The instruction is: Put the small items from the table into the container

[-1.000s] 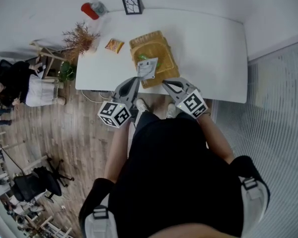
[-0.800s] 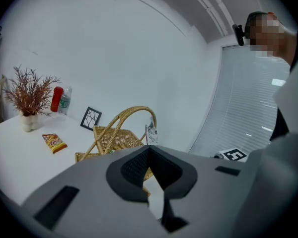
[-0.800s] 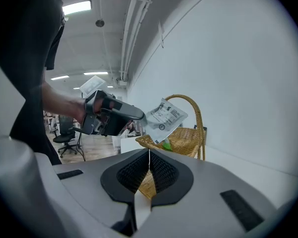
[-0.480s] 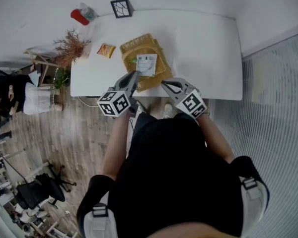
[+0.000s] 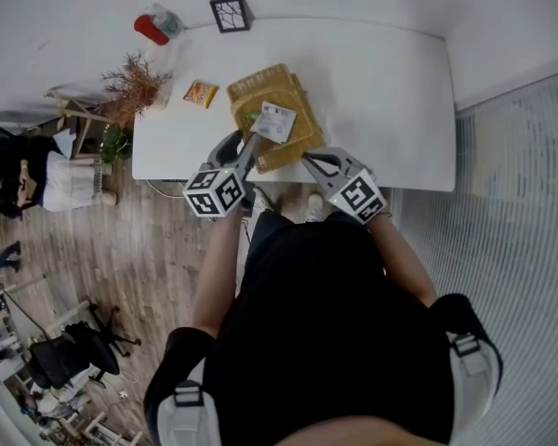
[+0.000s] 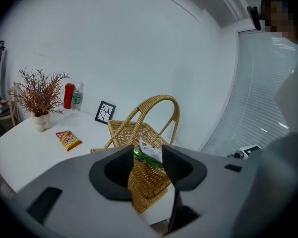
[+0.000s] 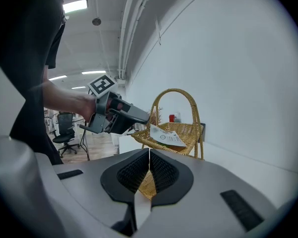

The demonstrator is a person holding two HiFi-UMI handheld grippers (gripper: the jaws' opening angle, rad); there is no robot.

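Note:
A wicker basket with a hoop handle stands near the table's front edge. A white packet lies tilted on top of it, over a green item. My left gripper is at the basket's near rim. Its jaws are opening, and the white packet lies just beyond the fingertips, with no pad pressing on it. In the right gripper view the left gripper points at the white packet. My right gripper is shut and empty, just right of the basket. An orange snack packet lies on the table to the left.
At the white table's far left corner stand a red can, a bottle and a small picture frame. A dried plant in a pot stands at the left edge. Office chairs and people are on the wooden floor to the left.
My left gripper carried the white packet forward over the basket, then its jaws spread apart and the packet now rests on the basket. The right gripper stayed still.

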